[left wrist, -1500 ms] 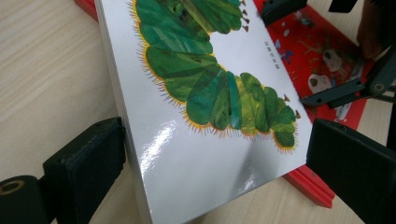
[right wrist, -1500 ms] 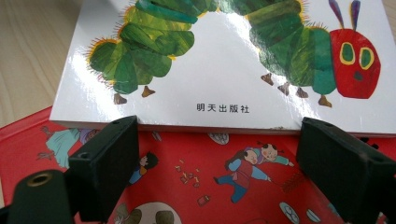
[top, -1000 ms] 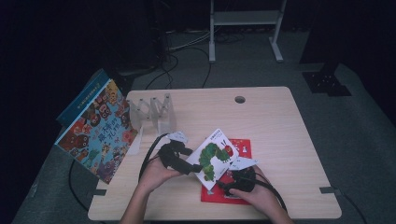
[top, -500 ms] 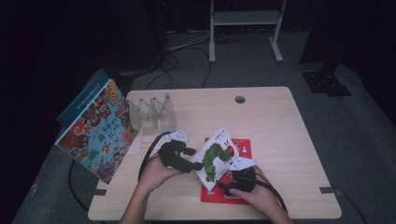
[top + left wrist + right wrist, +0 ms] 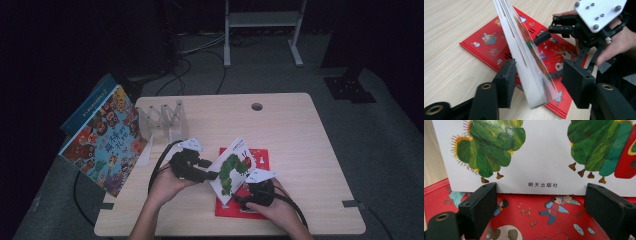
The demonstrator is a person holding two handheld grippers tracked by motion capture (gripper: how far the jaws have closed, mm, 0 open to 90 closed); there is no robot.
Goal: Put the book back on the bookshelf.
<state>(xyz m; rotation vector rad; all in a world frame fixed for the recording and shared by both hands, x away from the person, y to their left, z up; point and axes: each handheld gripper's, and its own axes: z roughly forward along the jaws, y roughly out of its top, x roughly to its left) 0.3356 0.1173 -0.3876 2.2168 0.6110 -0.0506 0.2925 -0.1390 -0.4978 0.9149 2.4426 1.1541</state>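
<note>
A white picture book with a green caterpillar [image 5: 232,169] stands tilted on its lower edge on a red picture book [image 5: 260,156] that lies flat on the table. My left gripper [image 5: 212,171] reaches in from the left. In the left gripper view the white book's [image 5: 529,62] edge is between the pads: the left pad [image 5: 507,77] is at its cover and the right pad [image 5: 574,85] stands apart. These jaws have just been closing. My right gripper [image 5: 239,199] is at the book's lower right. Its jaws [image 5: 541,188] stand apart before the cover [image 5: 544,157], over the red book [image 5: 529,217].
A large colourful book [image 5: 102,142] leans at the table's left edge. Beside it stands a clear plastic rack [image 5: 162,117]. A cable hole [image 5: 257,106] sits near the far edge. Black cables trail from both grippers toward the person. A white metal frame [image 5: 260,20] stands on the floor behind.
The left gripper's jaws have narrowed around the white book's edge. The book and the right gripper have stayed where they were.
</note>
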